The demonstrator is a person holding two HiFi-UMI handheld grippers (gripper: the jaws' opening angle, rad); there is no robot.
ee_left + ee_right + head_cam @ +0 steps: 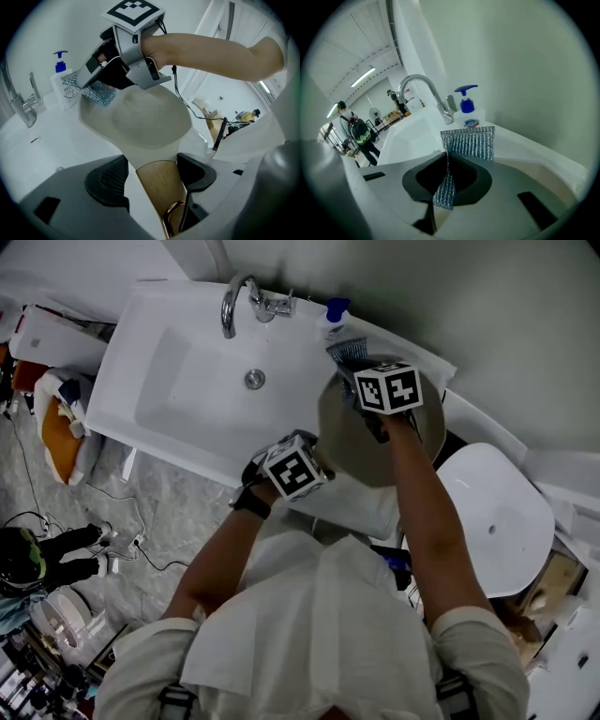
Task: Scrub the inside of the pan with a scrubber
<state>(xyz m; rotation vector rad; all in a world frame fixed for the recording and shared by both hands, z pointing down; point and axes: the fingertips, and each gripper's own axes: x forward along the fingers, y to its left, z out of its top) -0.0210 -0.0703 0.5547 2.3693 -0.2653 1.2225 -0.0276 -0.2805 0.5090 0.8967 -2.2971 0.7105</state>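
Observation:
A beige pan (412, 442) is held tilted over the right end of the white sink (178, 371). Its wooden handle (160, 187) lies between my left gripper's (154, 176) jaws, which are shut on it. From the left gripper view I look into the pan's pale inside (143, 119). My right gripper (361, 381) is at the pan's far rim, shut on a silvery blue mesh scrubber (349, 352). In the right gripper view the scrubber (469, 141) sticks out past the right gripper (447, 180). The scrubber (96, 92) hangs at the pan's upper left edge.
A chrome faucet (241, 302) and a blue-topped soap bottle (335, 321) stand at the back of the sink. A white round seat (497, 512) is to the right. Cables and an orange item (58, 437) lie on the floor at left. People (358, 129) stand far off.

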